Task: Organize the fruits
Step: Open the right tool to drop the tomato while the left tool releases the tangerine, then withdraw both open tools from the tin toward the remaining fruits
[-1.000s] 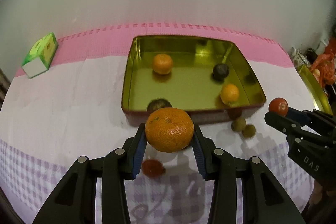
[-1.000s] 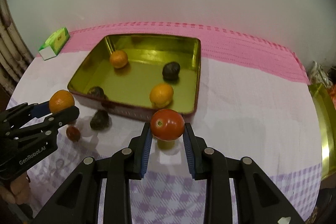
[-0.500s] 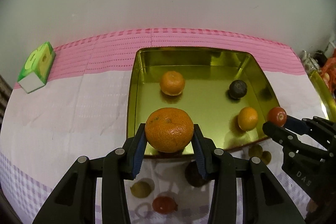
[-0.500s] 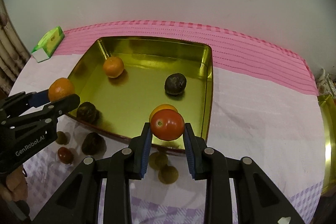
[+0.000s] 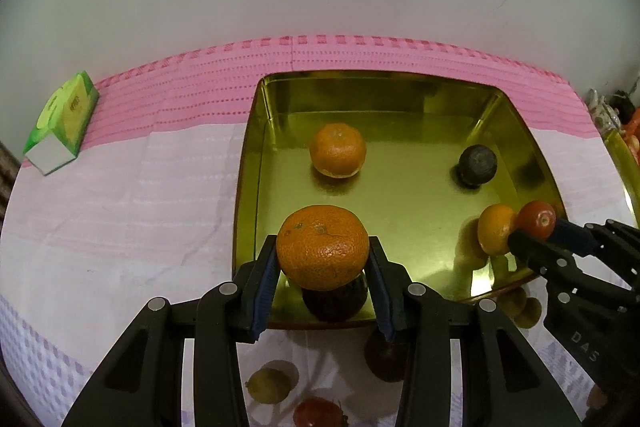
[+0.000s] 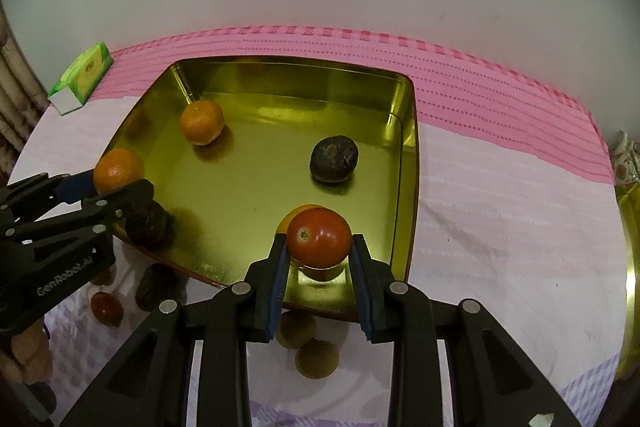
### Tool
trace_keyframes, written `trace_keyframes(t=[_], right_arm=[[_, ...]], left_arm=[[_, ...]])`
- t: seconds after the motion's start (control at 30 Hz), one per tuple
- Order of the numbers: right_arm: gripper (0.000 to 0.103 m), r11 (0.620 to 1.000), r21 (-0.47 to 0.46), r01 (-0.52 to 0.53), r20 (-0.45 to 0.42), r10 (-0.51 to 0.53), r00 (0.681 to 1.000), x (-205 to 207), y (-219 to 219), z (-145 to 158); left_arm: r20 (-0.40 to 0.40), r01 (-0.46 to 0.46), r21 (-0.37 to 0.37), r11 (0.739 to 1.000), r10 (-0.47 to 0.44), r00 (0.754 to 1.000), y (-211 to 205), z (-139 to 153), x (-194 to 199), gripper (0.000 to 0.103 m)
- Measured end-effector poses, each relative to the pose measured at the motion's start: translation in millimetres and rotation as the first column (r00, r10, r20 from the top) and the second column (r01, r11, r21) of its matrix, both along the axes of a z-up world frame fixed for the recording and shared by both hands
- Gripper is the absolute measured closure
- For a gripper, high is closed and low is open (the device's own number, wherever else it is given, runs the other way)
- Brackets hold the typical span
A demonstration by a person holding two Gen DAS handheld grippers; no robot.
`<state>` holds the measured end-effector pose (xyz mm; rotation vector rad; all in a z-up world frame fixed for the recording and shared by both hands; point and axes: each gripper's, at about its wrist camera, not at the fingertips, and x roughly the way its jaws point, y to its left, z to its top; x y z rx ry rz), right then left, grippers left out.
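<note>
1. The left gripper (image 5: 322, 259) is clamping a large tangerine (image 5: 322, 246) between its blue pads, low in the centre of its frame, over the gold tray's (image 5: 400, 83) near edge.
2. The right gripper (image 6: 319, 259) is pinching a red tomato (image 6: 319, 238), lower centre, above the tray's near right corner.
3. Inside the tray are sitting a small tangerine (image 5: 338, 150) and a dark fruit (image 5: 477, 163), well apart.
4. A green box (image 5: 62, 123) is lying at the left.
</note>
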<state>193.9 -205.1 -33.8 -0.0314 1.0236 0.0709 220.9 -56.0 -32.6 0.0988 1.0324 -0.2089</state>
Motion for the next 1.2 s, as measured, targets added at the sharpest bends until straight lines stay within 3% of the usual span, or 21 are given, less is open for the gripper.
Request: trace_keyframes(t=[0.53, 0.7, 0.93, 1.2], right_arm=[[0.073, 1.0, -0.005, 0.0, -0.002, 0.0, 1.0, 1.4, 1.9, 1.6], [0.068, 1.0, -0.007, 0.001, -0.007, -0.001, 1.0, 1.1, 2.6, 1.9], [0.066, 1.0, -0.003, 0.007, 0.005, -0.007, 1.0, -2.0, 1.1, 7.8], [0.066, 1.0, 0.008, 0.019, 0.031, -0.019, 0.999, -20.6, -0.4, 22.5]], left_arm=[[-0.026, -0.015, -0.003, 1.0, 0.015, 1.0, -0.3, -8.5, 7.0, 0.059], [-0.024, -0.021, -0.008, 1.0, 0.021, 0.999, 1.8, -7.4, 6.8, 0.058], [0.006, -0.013, -0.012, 1.0, 0.013, 1.0, 2.2, 4.4, 0.5, 0.05], [0.047, -0.024, -0.017, 1.0, 0.025, 0.999, 14.6, 25.8, -18.1, 0.05]])
